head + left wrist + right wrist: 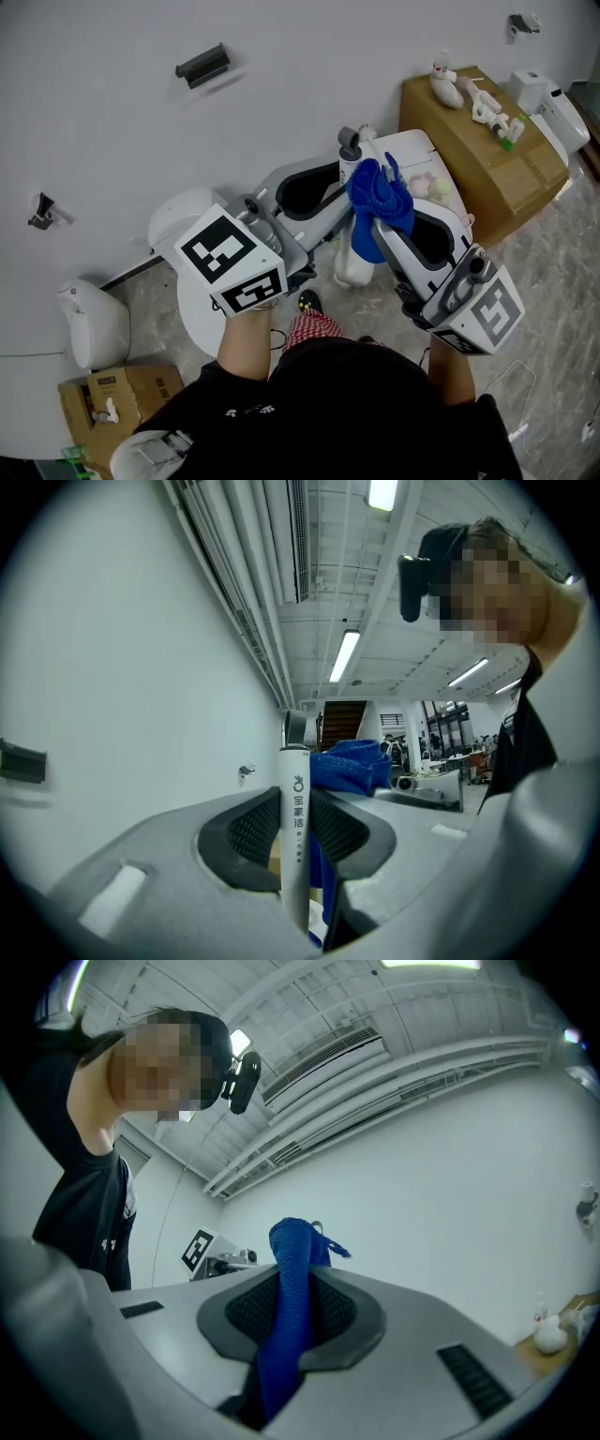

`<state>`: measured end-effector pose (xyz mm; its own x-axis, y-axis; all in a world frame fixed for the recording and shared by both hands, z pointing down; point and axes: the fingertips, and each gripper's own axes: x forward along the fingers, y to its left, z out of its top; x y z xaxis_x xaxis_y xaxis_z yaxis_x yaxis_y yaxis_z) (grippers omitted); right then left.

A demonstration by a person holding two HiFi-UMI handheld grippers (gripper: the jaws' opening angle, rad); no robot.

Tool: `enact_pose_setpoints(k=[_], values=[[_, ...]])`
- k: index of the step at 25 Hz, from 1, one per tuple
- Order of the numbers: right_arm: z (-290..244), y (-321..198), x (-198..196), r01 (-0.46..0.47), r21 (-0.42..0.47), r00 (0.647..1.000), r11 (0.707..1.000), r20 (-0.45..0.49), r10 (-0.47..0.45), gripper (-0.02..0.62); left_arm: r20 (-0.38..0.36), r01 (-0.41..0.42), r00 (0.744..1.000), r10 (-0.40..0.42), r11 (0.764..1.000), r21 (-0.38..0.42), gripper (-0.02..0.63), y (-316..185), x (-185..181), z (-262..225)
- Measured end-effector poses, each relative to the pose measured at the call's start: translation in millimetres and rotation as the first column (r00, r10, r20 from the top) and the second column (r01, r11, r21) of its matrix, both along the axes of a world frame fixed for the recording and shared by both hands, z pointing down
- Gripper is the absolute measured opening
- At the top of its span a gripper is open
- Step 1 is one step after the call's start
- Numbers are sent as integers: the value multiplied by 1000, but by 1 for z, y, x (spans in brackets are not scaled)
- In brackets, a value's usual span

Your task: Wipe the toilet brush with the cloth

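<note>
Facing a white wall (281, 103), a person in a black top (366, 403) holds both tools out over the stone-patterned floor (553, 244). A large cardboard box (487, 159) stands against the wall to the right, with small items on top. The left hand-held gripper (336, 202) is clamped on the toilet brush (294, 827), its ribbed pads pressing the upright white handle from both sides. The right hand-held gripper (382, 228) is closed on the blue cloth (380, 192), a fold of which runs up between its pads. The cloth's bunched free end sits against the upper part of the handle, just below the brush's grey cap (349, 142).
</note>
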<state>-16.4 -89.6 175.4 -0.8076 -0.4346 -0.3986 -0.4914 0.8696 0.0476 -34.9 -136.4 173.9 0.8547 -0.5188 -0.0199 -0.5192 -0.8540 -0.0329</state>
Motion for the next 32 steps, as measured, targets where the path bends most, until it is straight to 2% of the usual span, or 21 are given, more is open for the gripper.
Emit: enact_pose_setpoints(k=[22, 25, 32], values=[[37, -10, -9, 5, -94, 1000, 996, -19, -7, 64, -7, 36, 999, -36, 999, -20, 101, -5, -4, 8], [36, -11, -11, 19, -105, 1000, 994, 0, -19, 63, -13, 43, 999, -44, 999, -26, 101, -6, -5, 9], [48, -16, -17, 26, -138, 1000, 990, -8, -27, 64, -34, 24, 999, -25, 999, -30, 101, -6, -4, 8]])
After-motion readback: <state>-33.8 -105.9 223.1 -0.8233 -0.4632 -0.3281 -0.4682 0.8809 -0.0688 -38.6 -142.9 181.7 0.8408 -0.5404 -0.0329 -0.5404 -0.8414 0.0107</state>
